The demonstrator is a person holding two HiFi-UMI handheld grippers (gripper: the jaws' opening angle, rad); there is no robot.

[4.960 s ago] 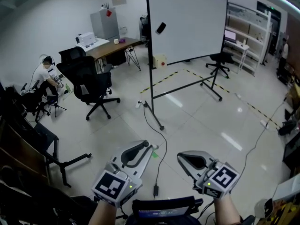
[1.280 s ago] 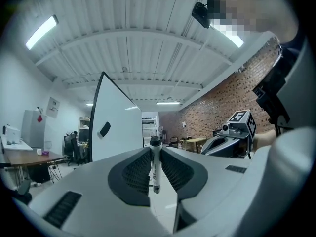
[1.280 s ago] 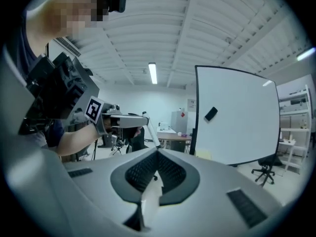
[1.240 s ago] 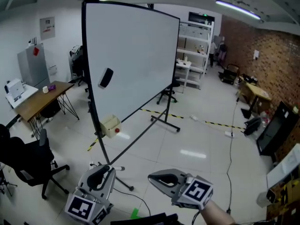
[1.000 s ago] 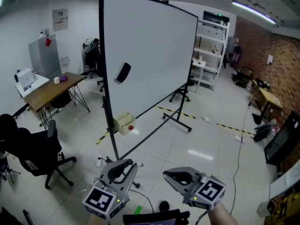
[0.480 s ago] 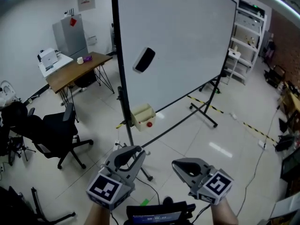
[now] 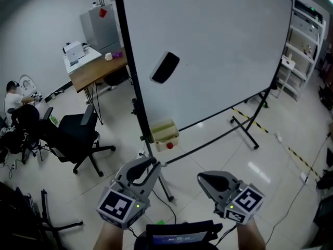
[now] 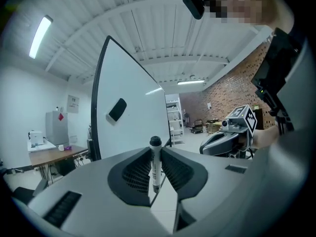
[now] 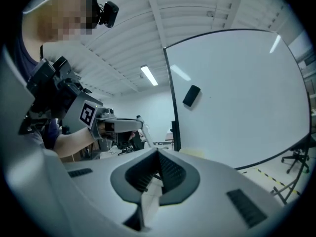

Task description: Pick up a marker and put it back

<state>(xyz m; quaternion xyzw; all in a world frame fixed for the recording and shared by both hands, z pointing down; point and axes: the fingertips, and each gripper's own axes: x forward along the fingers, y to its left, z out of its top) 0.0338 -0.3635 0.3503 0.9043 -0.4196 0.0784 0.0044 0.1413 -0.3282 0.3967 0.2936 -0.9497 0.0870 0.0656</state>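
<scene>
The left tool (image 7: 150, 165) is pinching a marker (image 8: 155, 164) between its jaws; the marker stands upright in the grip, its black cap above the jaw tips and its white barrel running down between the ribbed pads; both pads press on the barrel. The right tool (image 9: 158, 153) has its jaws pressed together with nothing between them; it is held level beside the left one, the two apart, each in one of the person's hands low in the head view.

Ahead of both tools stands a large whiteboard (image 7: 218, 51) on a black wheeled frame; a black eraser (image 7: 165, 66) sticks to its face, tilted; the board's surface looks blank. At the board's lower left edge, against the black upright post, hangs a pale yellow box (image 7: 165, 131) with a small red thing (image 7: 169, 146) just under it, perhaps a cap or a knob; the view is too coarse to say.

To the left, a wooden tabletop (image 7: 99, 69) stands by the wall; a black office chair (image 7: 78, 137) sits on the floor in front of it; a seated person (image 7: 15, 95) is at the far left edge.
</scene>
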